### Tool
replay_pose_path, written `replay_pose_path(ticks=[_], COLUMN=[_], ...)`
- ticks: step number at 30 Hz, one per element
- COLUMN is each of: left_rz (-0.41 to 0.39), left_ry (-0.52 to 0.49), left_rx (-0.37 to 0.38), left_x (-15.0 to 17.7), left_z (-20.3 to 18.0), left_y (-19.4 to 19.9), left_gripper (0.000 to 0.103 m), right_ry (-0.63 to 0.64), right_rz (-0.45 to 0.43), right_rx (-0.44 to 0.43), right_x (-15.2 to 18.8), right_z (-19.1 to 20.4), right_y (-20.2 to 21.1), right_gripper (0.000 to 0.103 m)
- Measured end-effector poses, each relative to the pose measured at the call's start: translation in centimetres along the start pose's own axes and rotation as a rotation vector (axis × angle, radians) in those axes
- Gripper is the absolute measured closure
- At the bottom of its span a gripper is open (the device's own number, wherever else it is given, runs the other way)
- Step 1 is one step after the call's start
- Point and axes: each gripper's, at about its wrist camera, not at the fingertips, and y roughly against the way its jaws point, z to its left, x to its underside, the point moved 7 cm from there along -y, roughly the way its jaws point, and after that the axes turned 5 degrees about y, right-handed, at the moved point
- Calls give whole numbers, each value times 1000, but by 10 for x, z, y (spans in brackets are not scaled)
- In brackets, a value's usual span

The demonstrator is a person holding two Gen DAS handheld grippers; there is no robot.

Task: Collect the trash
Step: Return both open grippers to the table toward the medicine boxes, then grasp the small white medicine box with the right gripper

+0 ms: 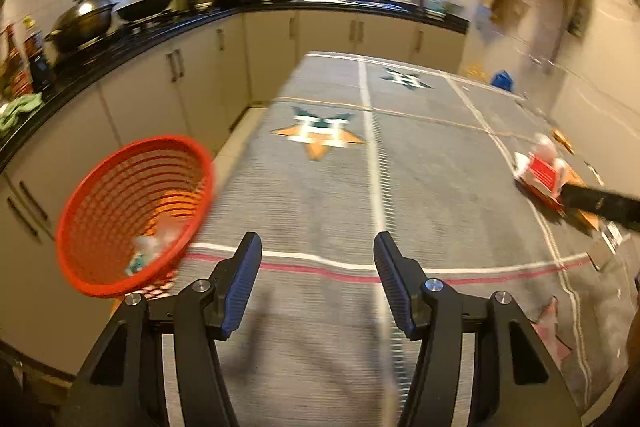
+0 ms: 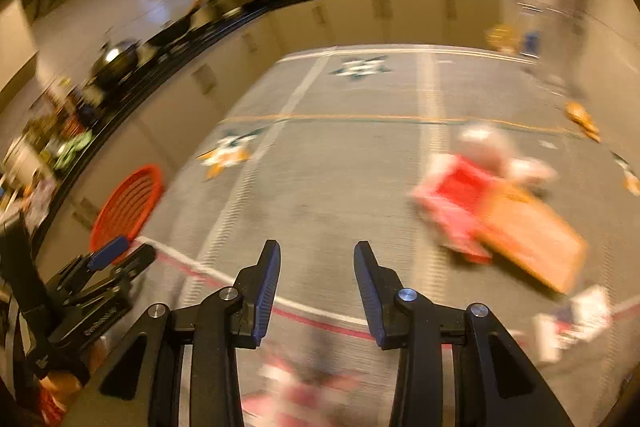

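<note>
A red mesh basket [image 1: 132,215] sits tilted at the table's left edge with crumpled paper scraps [image 1: 150,247] inside; it also shows in the right wrist view [image 2: 126,207]. My left gripper [image 1: 318,247] is open and empty over the grey cloth, right of the basket. A red and white carton [image 1: 540,177] lies at the table's right side, partly behind one dark finger of the right gripper [image 1: 600,205]. In the right wrist view my right gripper [image 2: 316,253] is open and empty, with the blurred red carton [image 2: 456,211] and a brown cardboard piece [image 2: 532,247] ahead to its right.
The table carries a grey cloth [image 1: 360,187] with star patterns and stripes. White paper bits [image 2: 576,323] lie at the right. Kitchen cabinets and a black counter with pots [image 1: 80,23] run along the left and back. My left gripper shows at left in the right wrist view [image 2: 108,259].
</note>
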Motion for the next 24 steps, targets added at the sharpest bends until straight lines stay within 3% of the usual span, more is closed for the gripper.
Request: replay_pose_path(ticks=[5,8,12,15,18,22,24], left_rz=[18,26,34,41,40,46,55], left_ry=[-54,-84,-99,-112,-125,-139,-165], left_rx=[40,60,77,89,111,170,213], left_x=[5,7,9,13,14,15,18], left_z=[-31,-47,-56,-62,-65,-70,-76], left_y=[-4,-6,-8,-8,-5,2,6], left_gripper=[45,44,44,44,43,36,35], right_ry=[-165,-266,-377,-408,-352,-233,-193], right_rz=[-41,-42,-9,20,32,87,101], right_rx=[162,243,260,184,99,-125,-188], right_x=[13,26,45,50,46,39,36], right_z=[-98,-150,-188,-183,-146,-71,-52], right_y=[39,51,49,38,28,2,-2], right_gripper=[62,56,55,54,54,54,54])
